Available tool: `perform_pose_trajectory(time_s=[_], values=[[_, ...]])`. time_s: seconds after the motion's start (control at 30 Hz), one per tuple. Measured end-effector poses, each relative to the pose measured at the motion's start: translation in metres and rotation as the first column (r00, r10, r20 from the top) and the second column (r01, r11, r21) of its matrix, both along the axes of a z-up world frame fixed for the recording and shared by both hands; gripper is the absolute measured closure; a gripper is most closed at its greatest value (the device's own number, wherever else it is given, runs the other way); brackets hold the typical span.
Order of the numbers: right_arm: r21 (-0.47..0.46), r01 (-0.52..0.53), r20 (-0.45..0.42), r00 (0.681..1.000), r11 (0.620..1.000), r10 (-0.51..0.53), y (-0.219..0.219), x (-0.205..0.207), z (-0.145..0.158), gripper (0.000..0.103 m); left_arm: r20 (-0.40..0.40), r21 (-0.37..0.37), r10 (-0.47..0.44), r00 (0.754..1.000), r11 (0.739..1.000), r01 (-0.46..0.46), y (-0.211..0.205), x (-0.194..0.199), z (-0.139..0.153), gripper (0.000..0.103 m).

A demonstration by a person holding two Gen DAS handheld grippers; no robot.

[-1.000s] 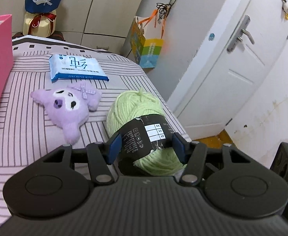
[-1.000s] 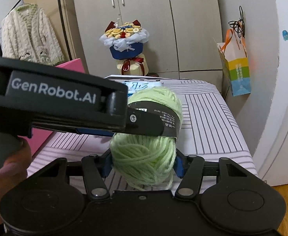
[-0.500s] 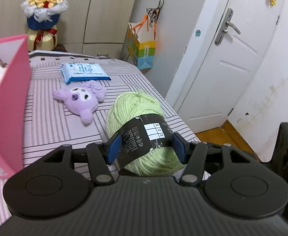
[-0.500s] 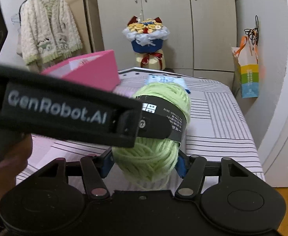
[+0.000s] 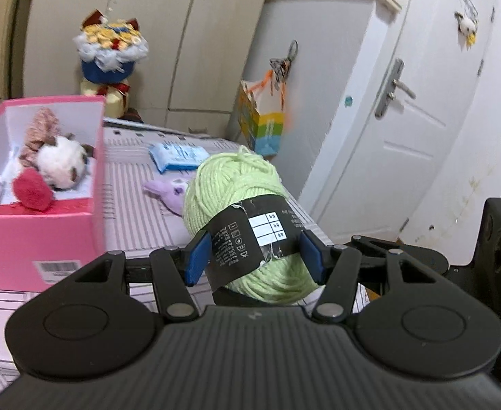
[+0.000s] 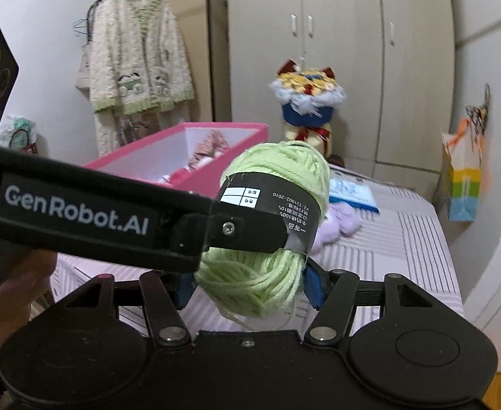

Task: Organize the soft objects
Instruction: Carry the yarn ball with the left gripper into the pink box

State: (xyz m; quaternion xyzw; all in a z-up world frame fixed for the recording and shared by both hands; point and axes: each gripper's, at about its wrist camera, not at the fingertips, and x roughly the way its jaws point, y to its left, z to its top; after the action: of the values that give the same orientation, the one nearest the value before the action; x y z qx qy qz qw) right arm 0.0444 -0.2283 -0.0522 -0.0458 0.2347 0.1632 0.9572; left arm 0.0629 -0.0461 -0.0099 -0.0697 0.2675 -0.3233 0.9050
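bed (image 5: pixel 137 212): striped cover, carrying the pink box (image 5: pixel 45 239), which now shows its open interior with soft toys; a second ago only its side wall was visible. green yarn ball (image 5: pixel 237 188) is held above the bed, nearer the box than before. left tongs (image 5: pixel 255 256) and right tongs (image 6: pixel 247 283) both pinch it.

We saw fuzzy, matt green yarn (image 5: pixel 231 184) wrapped in a glossy black paper band (image 5: pixel 254 239). The pink box (image 5: pixel 45 239) looked like smooth cardboard, the striped bed cover (image 6: pixel 418 239) soft cloth, and the gripper bodies matt black plastic with metal rivets
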Motion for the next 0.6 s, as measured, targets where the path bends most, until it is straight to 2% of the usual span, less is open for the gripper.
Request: perform_pose_trajectory(time_s=[0.33, 0.6], values=[[-0.02, -0.102, 0.084, 0.991, 0.995, 0.103, 0.04, 0.009, 0.024, 0.036, 0.102, -0.042, 0.113, 0.988, 0.993, -0.109, 0.045, -0.005, 0.018, 0.047], [-0.043, -0.139, 0.11, 0.984, 0.989, 0.142, 0.07, 0.038, 0.036, 0.036, 0.144, 0.002, 0.154, 0.978, 0.988, -0.156, 0.071, 0.013, 0.033, 0.047]])
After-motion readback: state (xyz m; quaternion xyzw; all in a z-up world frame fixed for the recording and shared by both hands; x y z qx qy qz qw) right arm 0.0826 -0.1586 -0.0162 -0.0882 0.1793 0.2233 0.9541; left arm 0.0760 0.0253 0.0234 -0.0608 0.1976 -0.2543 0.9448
